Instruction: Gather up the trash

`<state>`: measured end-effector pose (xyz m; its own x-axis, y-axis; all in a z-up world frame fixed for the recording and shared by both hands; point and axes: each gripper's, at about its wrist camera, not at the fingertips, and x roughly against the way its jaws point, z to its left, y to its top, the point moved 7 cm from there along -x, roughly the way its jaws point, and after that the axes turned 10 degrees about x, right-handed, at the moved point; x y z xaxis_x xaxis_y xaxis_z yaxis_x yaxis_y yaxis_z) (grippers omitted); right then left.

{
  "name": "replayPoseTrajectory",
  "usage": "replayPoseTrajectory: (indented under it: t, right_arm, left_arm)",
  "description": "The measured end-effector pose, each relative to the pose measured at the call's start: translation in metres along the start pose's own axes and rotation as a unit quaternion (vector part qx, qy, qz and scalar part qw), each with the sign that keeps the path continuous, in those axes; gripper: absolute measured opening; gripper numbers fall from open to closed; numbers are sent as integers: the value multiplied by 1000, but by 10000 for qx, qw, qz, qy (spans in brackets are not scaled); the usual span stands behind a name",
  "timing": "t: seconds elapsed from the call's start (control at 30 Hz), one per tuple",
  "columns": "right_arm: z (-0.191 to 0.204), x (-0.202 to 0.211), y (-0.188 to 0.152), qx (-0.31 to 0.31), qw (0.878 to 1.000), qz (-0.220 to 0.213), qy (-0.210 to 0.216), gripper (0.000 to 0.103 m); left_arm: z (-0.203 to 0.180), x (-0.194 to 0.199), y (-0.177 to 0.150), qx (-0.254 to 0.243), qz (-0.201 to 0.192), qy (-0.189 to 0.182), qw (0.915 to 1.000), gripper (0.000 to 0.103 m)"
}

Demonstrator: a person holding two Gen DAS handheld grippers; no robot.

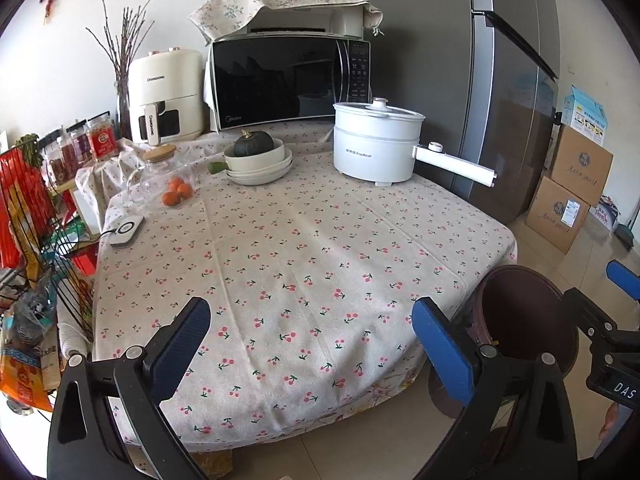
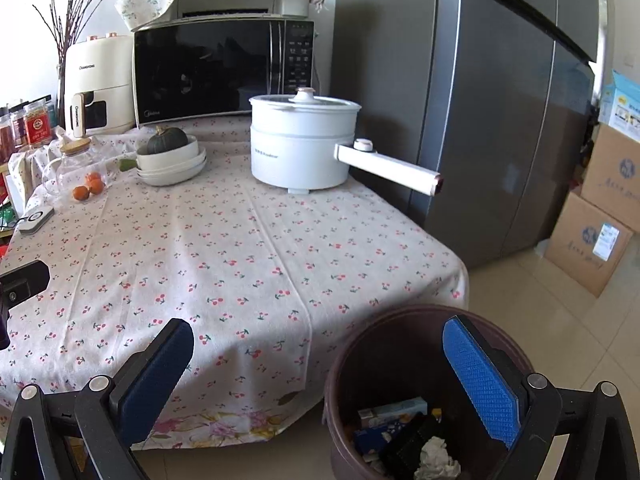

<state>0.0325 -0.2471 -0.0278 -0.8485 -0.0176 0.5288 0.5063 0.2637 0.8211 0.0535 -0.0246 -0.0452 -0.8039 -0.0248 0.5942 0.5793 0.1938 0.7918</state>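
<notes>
both claws released and empty: left gripper (image 1: 312, 346), right gripper (image 2: 316, 380). trash (image 2: 404, 436) sits in the brown bin (image 2: 400, 320) at lower right, beside the table (image 2: 240, 264). cloth looks free of litter, so i'd scan the far clutter before reaching, keeping fingers off the pot (image 2: 300, 144).

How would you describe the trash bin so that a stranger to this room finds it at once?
Start at the tall grey refrigerator, then drop to the tiled floor at the near corner of the cherry-print tablecloth. The trash bin stands there: round, dark brown, open-topped, holding crumpled paper and small cartons.
</notes>
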Motion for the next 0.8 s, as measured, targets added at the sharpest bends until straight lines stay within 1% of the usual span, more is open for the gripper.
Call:
replayPoseTrajectory:
  t: [0.1, 0.3, 0.8]
  right_arm:
    - [2, 3, 4, 60, 9999, -92, -28, 102]
    - [10, 2, 9, 71, 9998, -168, 81, 102]
    - [9, 3, 13, -40, 9998, -170, 113, 102]
  left_arm:
    - [4, 0, -1, 75, 20, 3, 10000, 102]
    - [4, -1, -3, 42, 31, 69, 10000, 102]
    - [3, 0, 0, 46, -13, 28, 10000, 103]
